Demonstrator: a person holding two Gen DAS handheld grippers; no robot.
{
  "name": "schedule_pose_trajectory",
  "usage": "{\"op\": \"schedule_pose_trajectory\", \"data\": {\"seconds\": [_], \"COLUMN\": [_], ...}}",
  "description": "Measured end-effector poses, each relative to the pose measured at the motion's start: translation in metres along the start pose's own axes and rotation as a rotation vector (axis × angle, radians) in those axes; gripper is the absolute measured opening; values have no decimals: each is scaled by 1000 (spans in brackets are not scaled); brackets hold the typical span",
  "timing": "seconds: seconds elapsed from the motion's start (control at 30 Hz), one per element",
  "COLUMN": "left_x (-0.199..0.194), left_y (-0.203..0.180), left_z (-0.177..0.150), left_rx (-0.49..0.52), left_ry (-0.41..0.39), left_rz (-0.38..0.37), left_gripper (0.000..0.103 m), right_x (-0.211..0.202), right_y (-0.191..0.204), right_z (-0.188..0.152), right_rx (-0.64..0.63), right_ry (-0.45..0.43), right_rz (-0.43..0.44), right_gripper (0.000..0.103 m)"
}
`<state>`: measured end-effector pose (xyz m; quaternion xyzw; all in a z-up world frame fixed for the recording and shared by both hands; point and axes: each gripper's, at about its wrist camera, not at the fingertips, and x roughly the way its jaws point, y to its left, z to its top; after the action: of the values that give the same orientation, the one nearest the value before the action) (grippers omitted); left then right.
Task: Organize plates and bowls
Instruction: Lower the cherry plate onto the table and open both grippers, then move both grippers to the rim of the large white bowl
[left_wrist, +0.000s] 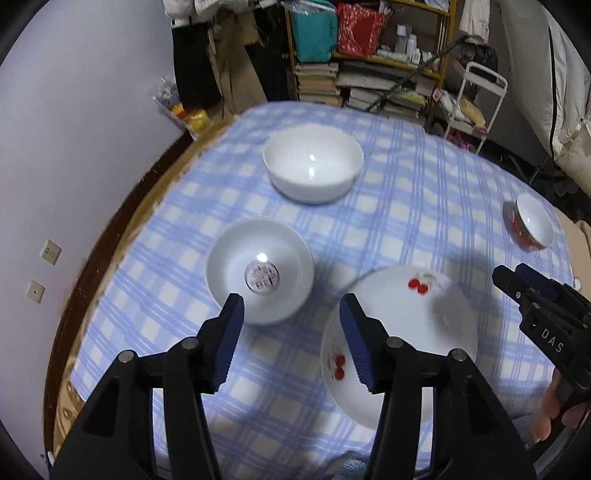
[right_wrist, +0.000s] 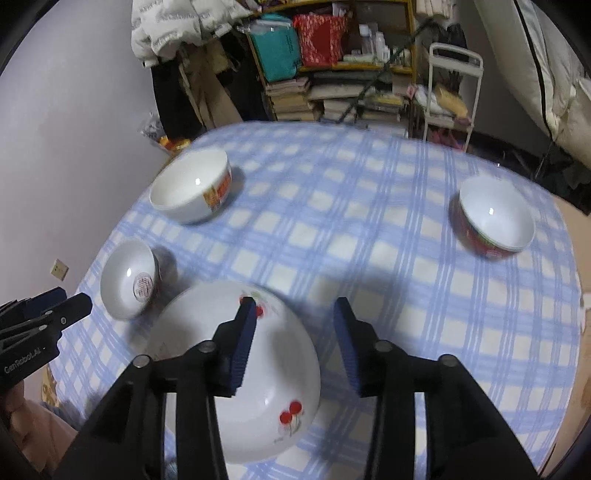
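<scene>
The left claw (left_wrist: 291, 308) hangs with its jaws spread wide, nothing between them; the right claw (right_wrist: 295, 312) is likewise parted and empty; both tilt downward, side by side, each held in a hand.

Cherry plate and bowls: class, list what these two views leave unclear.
- Cherry plate: near rim hidden by the right gripper fingers, right wrist view.
- Small bowl: centre emblem too blurred to read, both views.
- Red bowl: outside pattern blurred, both views.
</scene>
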<state>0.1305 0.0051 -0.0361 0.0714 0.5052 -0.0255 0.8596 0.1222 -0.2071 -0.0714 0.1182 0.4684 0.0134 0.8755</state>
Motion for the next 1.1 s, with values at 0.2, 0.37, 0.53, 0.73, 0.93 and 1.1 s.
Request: {"op": "schedule_pose_trajectory", "data": {"seconds": [0.2,0.37,0.53,0.73,0.93,1.1], "left_x": [-18,-21,-11,17,49,87], "left_y": [15,29,43,53,61,71], "left_z": [24,41,61,84,111,127], "left_rx": [7,1,4,-8,-27,-105], "left_ry": [-93,-139,-163,-127,-111,-64], "left_rz": [67,126,111,101,113,40], "left_gripper": [76,88,90,91,91,91], "right_x": [-13,-11,0,18,52,78], "right_y": [0,4,9,23,41,53], "right_z": [27,56,88,118,136,144], "right_rx": [14,-11,-26,-35,-63,-69], "right_ry": [-71,-101,-115,-118,-97,-81], "right_rz": [30,57,107,201,229,236], "right_gripper": [71,77,86,100,101,101]}}
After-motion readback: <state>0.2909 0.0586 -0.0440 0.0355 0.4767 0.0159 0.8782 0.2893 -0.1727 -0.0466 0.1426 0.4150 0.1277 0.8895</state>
